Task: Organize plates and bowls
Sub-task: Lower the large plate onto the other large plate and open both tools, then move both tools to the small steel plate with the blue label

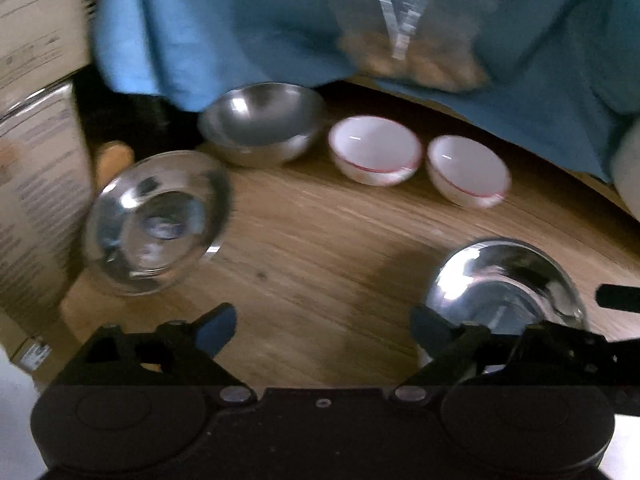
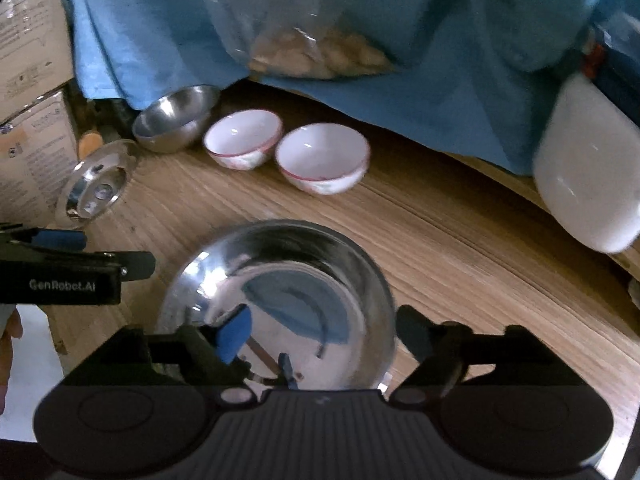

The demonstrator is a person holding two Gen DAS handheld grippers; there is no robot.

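right gripper [image 2: 320, 336]: spread — straddling the steel bowl [image 2: 276, 300], rim unpinched
left gripper [image 1: 324, 328]: spread, empty — just left of that bowl

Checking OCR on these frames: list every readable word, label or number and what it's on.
"GenRobot.AI": white print on the black body of the left tongs, seen in the right wrist view.
Cardboard boxes: printed lines and symbols, too blurred to read in either view.
White sticker on a box at lower left: too small to read.
Bowls, bag, cloth: no text visible.
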